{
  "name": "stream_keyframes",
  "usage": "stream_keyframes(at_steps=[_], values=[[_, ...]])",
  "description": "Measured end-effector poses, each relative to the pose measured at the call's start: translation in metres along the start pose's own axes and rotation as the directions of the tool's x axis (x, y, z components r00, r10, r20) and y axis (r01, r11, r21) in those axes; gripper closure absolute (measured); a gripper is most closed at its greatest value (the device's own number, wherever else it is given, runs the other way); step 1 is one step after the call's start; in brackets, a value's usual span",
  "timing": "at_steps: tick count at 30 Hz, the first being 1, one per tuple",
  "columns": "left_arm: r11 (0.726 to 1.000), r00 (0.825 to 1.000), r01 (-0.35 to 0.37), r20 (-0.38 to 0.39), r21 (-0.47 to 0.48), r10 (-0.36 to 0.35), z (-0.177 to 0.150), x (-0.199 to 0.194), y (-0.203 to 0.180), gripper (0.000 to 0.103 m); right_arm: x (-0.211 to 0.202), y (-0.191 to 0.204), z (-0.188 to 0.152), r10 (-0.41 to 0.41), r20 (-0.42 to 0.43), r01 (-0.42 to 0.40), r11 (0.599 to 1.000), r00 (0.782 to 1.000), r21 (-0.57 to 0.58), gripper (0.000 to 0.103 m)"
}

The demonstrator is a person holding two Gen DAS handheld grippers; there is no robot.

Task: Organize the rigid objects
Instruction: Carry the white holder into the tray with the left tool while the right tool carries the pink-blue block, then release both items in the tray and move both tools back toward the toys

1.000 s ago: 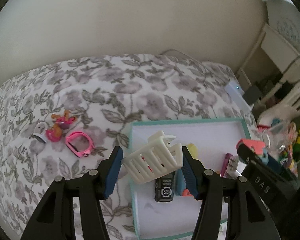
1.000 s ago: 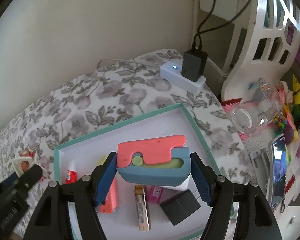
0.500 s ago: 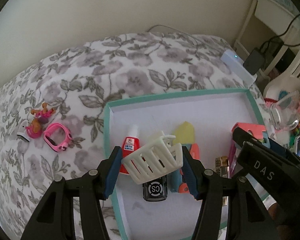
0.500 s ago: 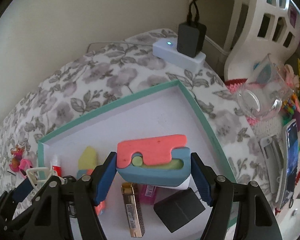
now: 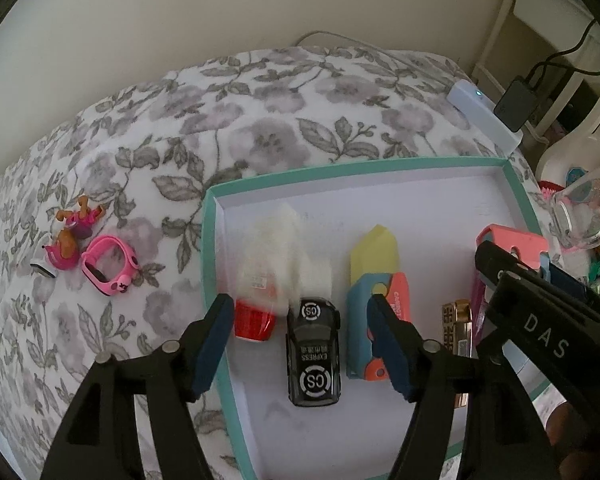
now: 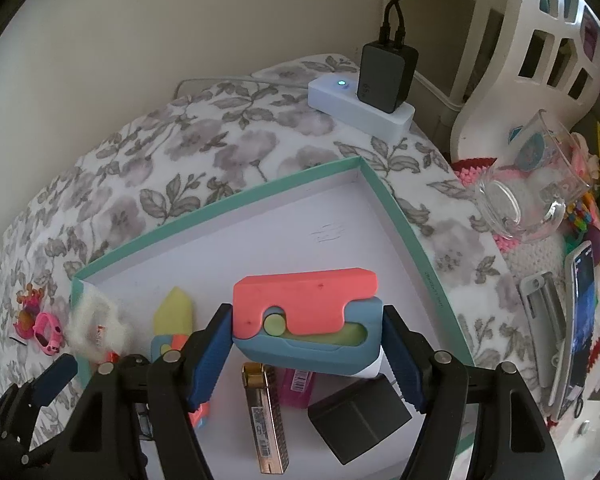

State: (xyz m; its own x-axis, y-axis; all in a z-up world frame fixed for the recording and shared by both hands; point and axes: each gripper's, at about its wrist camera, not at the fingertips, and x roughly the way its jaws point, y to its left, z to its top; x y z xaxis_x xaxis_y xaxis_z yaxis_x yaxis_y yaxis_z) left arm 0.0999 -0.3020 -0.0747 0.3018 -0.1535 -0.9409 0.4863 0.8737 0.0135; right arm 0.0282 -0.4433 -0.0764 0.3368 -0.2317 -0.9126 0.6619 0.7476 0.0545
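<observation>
White basket (image 5: 278,248) drops blurred as our left gripper (image 5: 300,336) opens, empty; right gripper (image 6: 306,350) pinches the stiff, light coral-and-blue toy (image 6: 306,320) by its ends

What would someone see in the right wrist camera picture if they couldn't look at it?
The right tool clamps a chunky coral, blue and green plastic toy above a shallow white box with a teal rim on a grey floral blanket. Below lie a gold lighter and a small black cube.

Floral bedspread (image 5: 260,120) carries teal-rimmed tray (image 5: 210,240); pink watch (image 5: 108,266); power strip (image 6: 360,108).
</observation>
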Motion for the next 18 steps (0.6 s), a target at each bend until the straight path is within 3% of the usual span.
stream_keyframes(at_steps=[8,11,18], values=[[1.0,1.0,0.009,-0.004,-0.022,-0.009,0.002,-0.003,0.005,0.032,-0.001,0.0,0.0,0.0,-0.006,0.0,1.0,1.0,-0.001,0.027],[0.999,1.0,0.012,0.0,-0.034,-0.012,0.004,-0.005,0.007,0.032,-0.003,0.002,0.001,0.013,-0.001,-0.013,1.0,1.0,-0.003,0.018],[0.998,1.0,0.012,0.001,-0.066,-0.012,0.006,-0.01,0.017,0.031,-0.008,0.006,0.002,0.02,0.01,-0.02,1.0,1.0,-0.014,0.018]])
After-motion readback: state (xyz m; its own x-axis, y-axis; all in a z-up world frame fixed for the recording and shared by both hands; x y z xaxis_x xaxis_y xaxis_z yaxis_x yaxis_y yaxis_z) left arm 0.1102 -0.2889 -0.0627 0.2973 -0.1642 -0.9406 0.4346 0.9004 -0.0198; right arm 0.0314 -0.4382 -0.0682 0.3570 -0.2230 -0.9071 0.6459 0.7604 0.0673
